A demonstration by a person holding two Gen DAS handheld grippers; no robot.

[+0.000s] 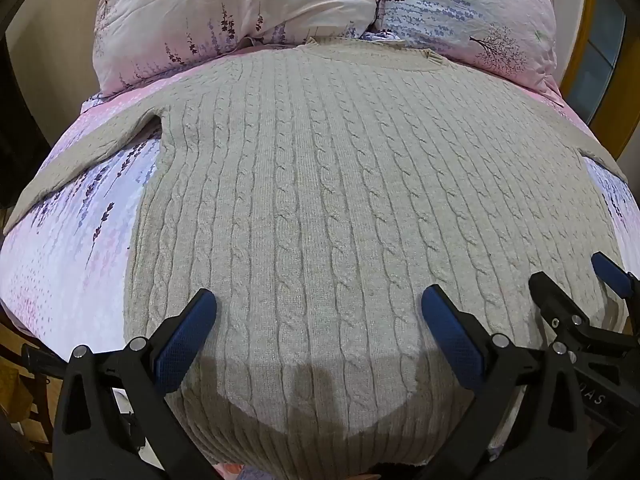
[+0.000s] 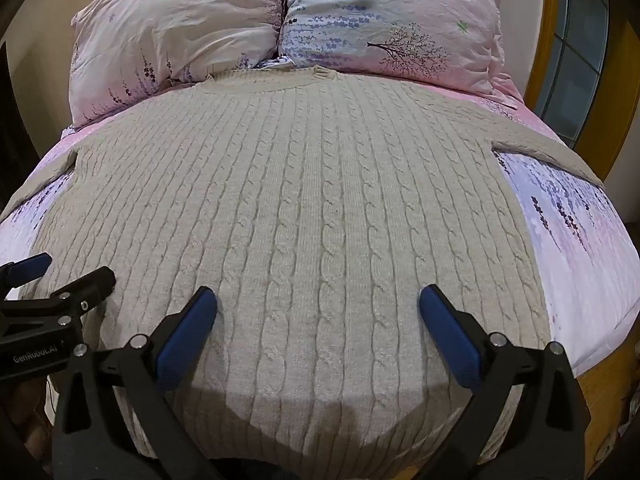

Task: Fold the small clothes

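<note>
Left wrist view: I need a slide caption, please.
Open left hand-held gripper above a beige cable-knit sweater spread flat on a floral bed.

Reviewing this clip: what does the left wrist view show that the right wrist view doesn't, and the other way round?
Only the left wrist view shows the sweater's left sleeve at length, lying out across the bedsheet.

Only the right wrist view shows the window clearly and the bed's wooden frame at lower right.

Both show the sweater spread flat, collar toward the two pillows, and the left gripper and right gripper open above its hem, holding nothing.
</note>
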